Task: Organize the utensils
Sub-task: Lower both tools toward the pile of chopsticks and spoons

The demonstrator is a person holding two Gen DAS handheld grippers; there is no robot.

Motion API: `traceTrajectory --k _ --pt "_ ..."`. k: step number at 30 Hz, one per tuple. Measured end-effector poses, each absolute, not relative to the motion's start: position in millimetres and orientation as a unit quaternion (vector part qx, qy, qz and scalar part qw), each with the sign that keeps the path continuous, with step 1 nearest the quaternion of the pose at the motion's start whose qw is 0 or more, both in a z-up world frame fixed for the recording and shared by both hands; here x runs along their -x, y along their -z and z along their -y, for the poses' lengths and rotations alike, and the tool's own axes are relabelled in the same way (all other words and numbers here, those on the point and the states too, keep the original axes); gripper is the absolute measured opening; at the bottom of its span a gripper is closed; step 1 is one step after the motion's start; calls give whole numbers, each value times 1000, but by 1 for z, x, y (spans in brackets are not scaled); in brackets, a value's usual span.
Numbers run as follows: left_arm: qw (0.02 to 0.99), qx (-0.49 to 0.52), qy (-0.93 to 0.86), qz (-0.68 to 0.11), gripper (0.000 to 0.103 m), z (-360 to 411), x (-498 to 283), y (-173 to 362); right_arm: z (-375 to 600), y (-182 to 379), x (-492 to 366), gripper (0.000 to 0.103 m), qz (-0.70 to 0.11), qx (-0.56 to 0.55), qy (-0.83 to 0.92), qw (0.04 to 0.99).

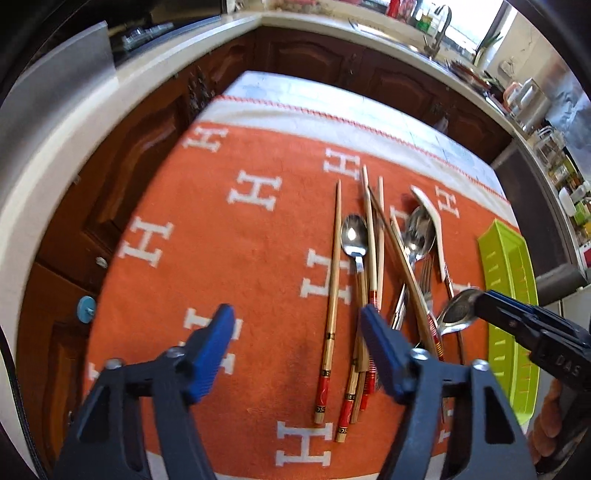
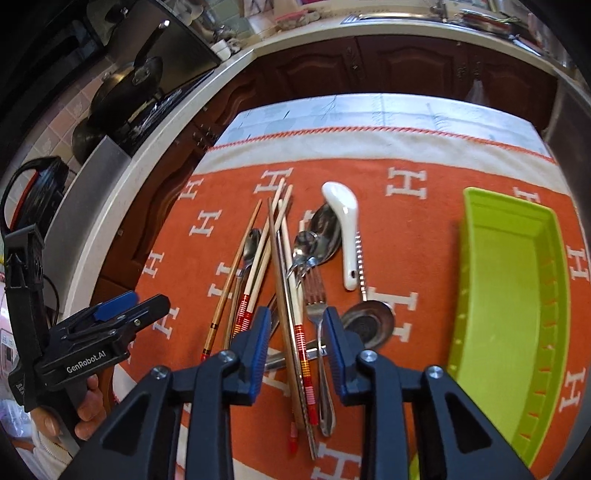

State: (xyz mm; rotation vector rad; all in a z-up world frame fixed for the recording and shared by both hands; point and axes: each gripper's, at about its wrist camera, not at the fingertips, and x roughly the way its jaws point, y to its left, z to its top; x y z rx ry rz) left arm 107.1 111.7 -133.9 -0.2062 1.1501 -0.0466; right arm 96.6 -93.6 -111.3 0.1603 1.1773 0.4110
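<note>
We are in a home kitchen. We see a black pan (image 2: 127,83) on the stove, a sink tap (image 1: 439,27) by the window, brown wooden cupboards (image 2: 406,62), and a long pale worktop (image 1: 74,147).

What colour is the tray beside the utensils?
Lime green tray, clearest in the right wrist view.

A table (image 2: 406,107) with a pale tiled top carries an orange cloth (image 2: 424,229) with white H letters and a white far border. On the cloth, in the middle, lies a heap of wooden chopsticks (image 2: 255,236), steel spoons (image 2: 325,229), a fork (image 2: 317,295) and a white ceramic spoon (image 2: 345,221). At the right stands a green tray (image 2: 469,295).
</note>
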Motion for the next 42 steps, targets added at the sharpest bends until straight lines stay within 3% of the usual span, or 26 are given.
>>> traceTrajectory --k 2,5,12,33,37,39,42 --pt "827 100 29 -553 50 -112 -111 144 85 122 -98 24 -558 -62 -204 802" --pt "820 98 33 -563 44 -109 -114 154 72 134 -96 20 -561 -38 -221 797" --pt "815 92 39 -570 42 -105 -118 165 59 147 -98 10 -573 -16 -241 783" --pt "816 94 85 -564 42 -81 -116 159 61 142 -95 10 -562 0 -226 796" --pt "810 98 94 -571 30 -76 -121 165 58 145 -94 10 -562 3 -234 793" --pt "804 104 99 -576 18 -75 -124 169 56 146 -96 10 -561 0 -240 793" --pt "799 119 105 -581 15 -77 -127 173 55 148 -99 10 -560 4 -240 793"
